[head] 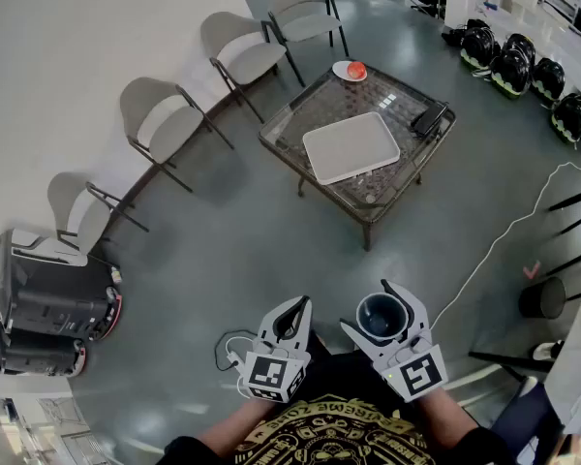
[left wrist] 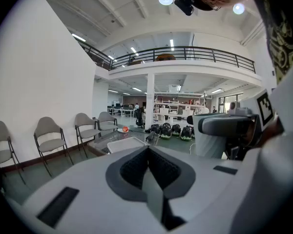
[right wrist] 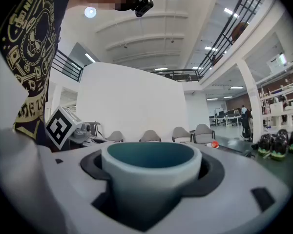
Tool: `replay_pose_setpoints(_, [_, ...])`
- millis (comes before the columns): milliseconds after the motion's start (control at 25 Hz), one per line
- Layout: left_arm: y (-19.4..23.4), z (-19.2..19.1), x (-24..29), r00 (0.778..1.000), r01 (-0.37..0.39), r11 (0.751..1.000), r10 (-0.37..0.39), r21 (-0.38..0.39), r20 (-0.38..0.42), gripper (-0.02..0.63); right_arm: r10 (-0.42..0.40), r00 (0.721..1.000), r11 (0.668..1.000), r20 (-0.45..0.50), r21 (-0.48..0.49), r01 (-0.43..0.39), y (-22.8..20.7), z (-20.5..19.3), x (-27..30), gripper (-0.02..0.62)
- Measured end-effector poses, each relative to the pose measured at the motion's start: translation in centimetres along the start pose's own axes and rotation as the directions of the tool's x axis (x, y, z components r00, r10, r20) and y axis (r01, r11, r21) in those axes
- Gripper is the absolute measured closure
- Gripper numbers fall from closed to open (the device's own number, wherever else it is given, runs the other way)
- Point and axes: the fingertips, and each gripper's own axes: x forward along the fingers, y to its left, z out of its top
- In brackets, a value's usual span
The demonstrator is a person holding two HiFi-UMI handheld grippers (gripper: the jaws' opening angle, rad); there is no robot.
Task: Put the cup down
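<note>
Since the glass-topped, dark-framed low table [head: 413, 98] lies well apart at twelve o'clock from the person, the white, ceramic-looking cup with a blue-green inside [head: 381, 319] hangs in the air over the grey floor. The right gripper [head: 366, 304] has its jaws spread wide and clamped round the cup's wall, holding it upright and level, presumably against tipping. Just beside it at nine o'clock, the left gripper [head: 298, 306] has its jaws drawn together on nothing, likely a free spare. A white rectangular tray [head: 351, 146] fills mid-table and looks the likeliest landing spot.
</note>
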Motion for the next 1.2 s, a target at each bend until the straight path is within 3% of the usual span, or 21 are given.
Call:
replay_pose_setpoints(440, [-0.4, -0.1, -0.5, 1.0, -0.01, 1.0, 0.01, 0.006, 0.013, 0.597, 0.017, 1.0, 1.0, 0.013, -0.007, -0.017, 0.6, 0.1, -0.5, 0.209])
replay_pose_setpoints(600, [-0.1, 0.0, -0.8, 0.999, -0.029, 1.0, 0.029, 0.002, 0.021, 0.597, 0.03, 0.999, 0.999, 0.016, 0.032, -0.031, 0.6, 0.2, -0.3, 0.209])
replay_pose_setpoints(1200, [1.5, 0.1, -0.9, 0.999, -0.043, 0.999, 0.043, -0.022, 0.018, 0.597, -0.006, 1.0, 0.998, 0.0, 0.064, 0.006, -0.2, 0.4, 1.4, 0.207])
